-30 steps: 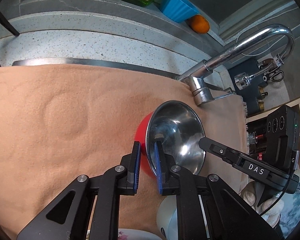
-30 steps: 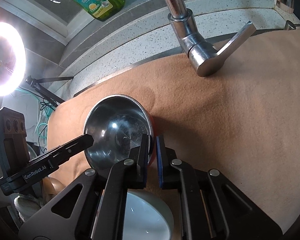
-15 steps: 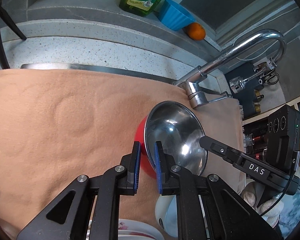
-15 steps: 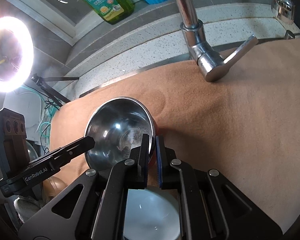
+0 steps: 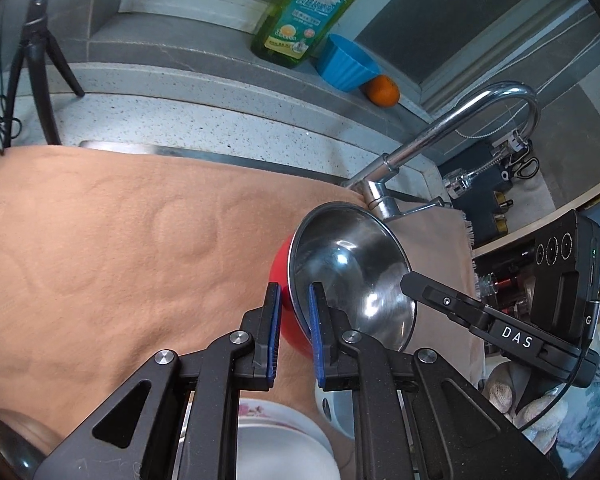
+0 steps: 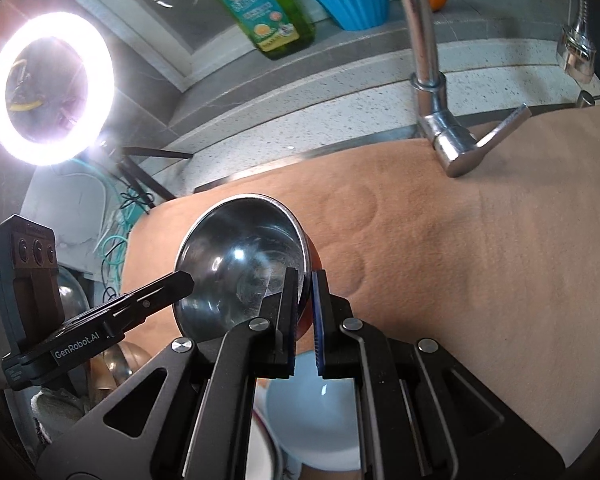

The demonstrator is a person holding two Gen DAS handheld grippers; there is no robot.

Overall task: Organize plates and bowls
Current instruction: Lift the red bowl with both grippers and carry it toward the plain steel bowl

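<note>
A steel bowl with a red outside (image 5: 352, 272) (image 6: 240, 264) hangs tilted above the tan cloth (image 5: 120, 248) (image 6: 460, 264). My left gripper (image 5: 294, 308) is shut on its near rim, one blue pad inside and one on the red wall. From the opposite side my right gripper (image 6: 305, 292) is shut on the rim too. Each gripper shows in the other's view, the right gripper (image 5: 410, 282) and the left gripper (image 6: 186, 280) at the bowl's far rim. Below lie a flower-edged white plate (image 5: 276, 440) and a white bowl (image 6: 320, 420).
A chrome faucet (image 5: 440, 140) (image 6: 428, 80) stands at the back of the cloth. On the ledge behind are a green soap bottle (image 5: 308, 8), a blue cup (image 5: 346, 64) and an orange (image 5: 384, 90). A ring light (image 6: 50, 88) glows at left.
Both grippers have lifted the bowl together off the cloth. The white plate and white bowl beneath have come further into view, and the ledge now shows more fully.
</note>
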